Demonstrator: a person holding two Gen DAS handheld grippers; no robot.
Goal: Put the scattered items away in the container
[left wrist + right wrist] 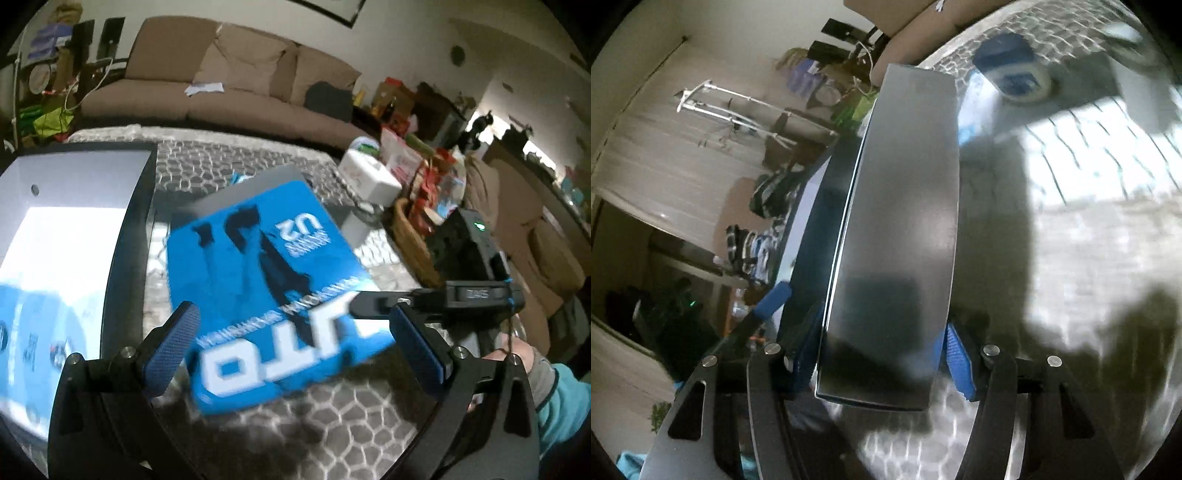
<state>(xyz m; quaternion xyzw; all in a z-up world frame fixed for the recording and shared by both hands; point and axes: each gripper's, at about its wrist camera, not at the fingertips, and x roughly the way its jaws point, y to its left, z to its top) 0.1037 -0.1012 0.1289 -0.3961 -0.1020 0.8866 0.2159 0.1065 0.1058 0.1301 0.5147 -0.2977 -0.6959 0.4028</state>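
Right tongs clenched on blue box, gripping its dark side, box lifted and tilted above patterned surface. Left tongs released, empty, box just beyond them. Step: carrying box toward open container (left of box). Next: swing over rim, level, lower inside.

Right tool gripping blue box, left tool spread wide
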